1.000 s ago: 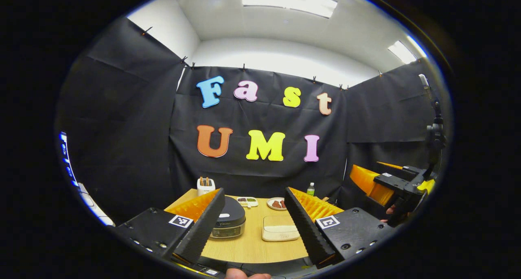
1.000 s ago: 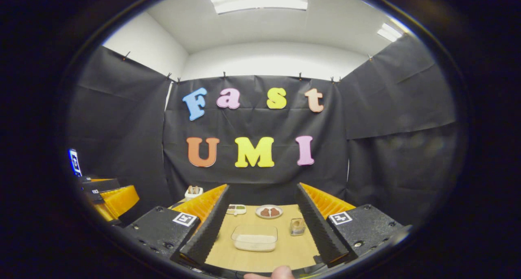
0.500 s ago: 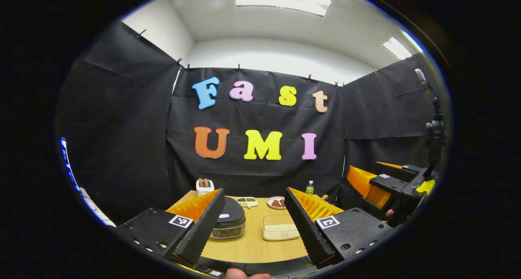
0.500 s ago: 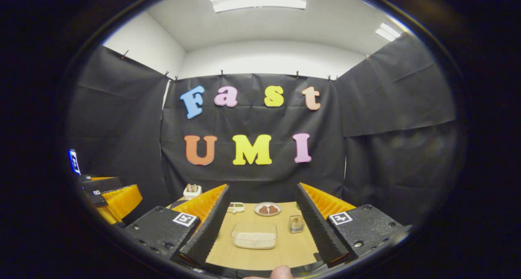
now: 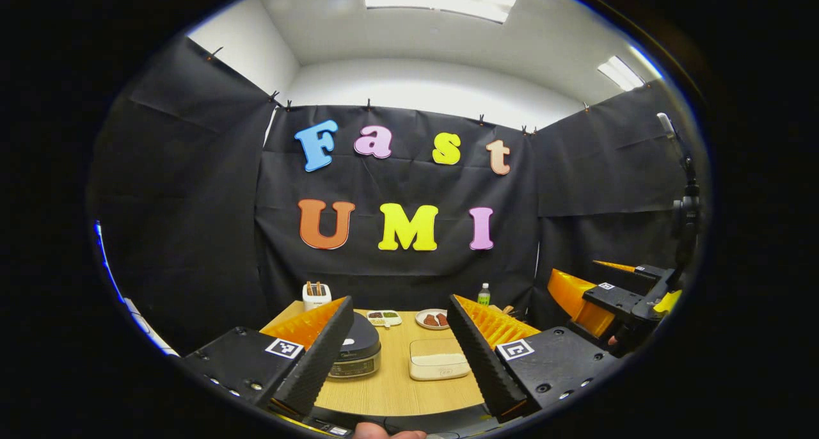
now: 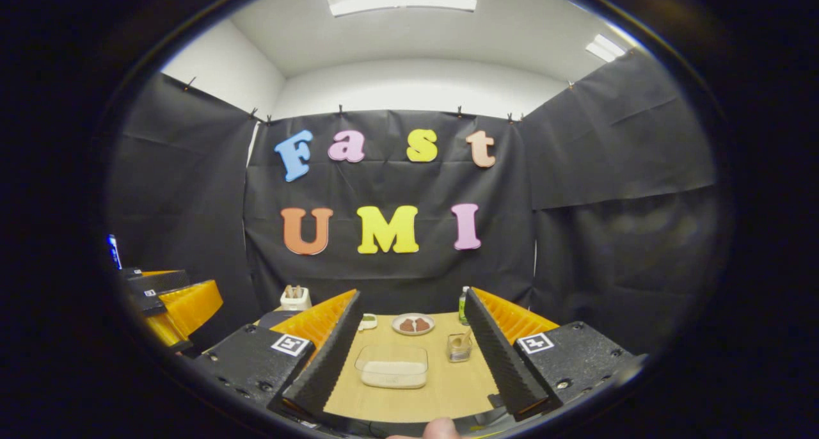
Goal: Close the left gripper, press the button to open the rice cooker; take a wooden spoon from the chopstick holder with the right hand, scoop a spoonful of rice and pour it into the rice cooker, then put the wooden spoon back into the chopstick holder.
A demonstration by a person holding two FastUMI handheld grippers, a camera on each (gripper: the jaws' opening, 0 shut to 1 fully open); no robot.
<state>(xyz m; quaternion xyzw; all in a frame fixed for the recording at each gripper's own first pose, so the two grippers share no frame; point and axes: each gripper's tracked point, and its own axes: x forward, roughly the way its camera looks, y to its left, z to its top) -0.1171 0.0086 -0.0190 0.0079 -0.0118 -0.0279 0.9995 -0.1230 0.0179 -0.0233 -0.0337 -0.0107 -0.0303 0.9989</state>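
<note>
both tongs (image 5: 400,346) nearer table edge (image 5: 397,406)

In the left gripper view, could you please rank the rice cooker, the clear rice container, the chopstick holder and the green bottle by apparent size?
1. rice container and rice cooker: about alike; the cooker is partly hidden.
2. chopstick holder
3. green bottle
The last two stand farther back.

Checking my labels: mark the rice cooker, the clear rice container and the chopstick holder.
rice cooker (image 5: 357,348): left gripper view, on its dark closed lid.
clear rice container (image 6: 392,366): right gripper view, on its front wall.
chopstick holder (image 5: 316,296): left gripper view, on its white body below the utensil handles.
</note>
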